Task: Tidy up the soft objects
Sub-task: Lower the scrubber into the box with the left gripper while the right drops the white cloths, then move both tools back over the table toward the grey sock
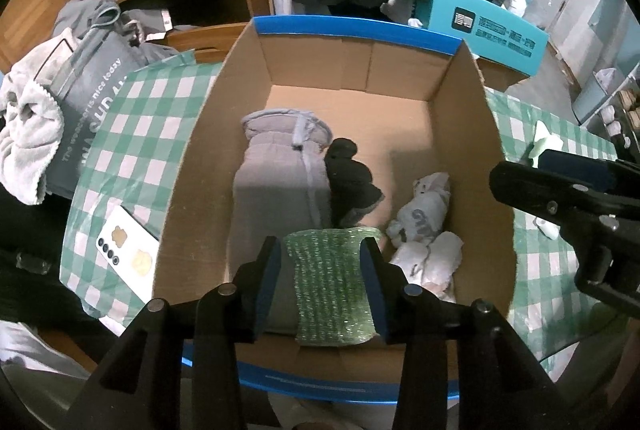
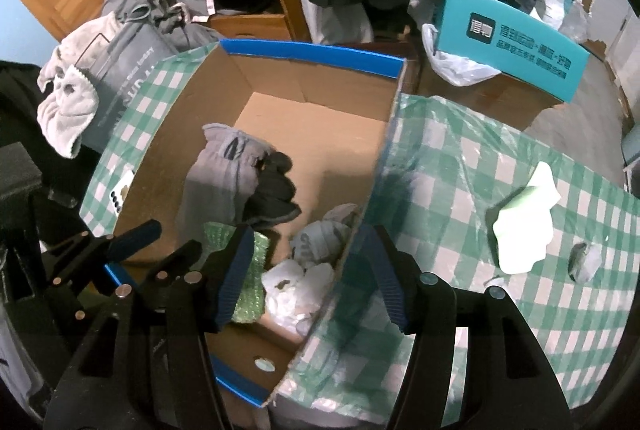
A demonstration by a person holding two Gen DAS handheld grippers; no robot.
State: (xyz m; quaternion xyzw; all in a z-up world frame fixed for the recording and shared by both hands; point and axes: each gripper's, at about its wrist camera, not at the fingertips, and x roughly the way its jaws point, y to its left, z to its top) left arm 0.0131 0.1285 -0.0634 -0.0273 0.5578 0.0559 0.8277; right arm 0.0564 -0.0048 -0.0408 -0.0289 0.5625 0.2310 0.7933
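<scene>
My left gripper (image 1: 326,284) stood parted around the green sponge cloth (image 1: 332,286) in the cardboard box (image 1: 192,165). My right gripper (image 2: 308,278) gaped empty, straddling the box wall.

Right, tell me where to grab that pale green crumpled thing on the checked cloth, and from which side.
Take the pale green soft piece across its narrower upper part, where it bunches into a raised peak. It lies loose on the checked tablecloth, outside the cardboard box, with bare cloth around it, so coming down from above looks best. The right gripper is nearer and open.
</scene>
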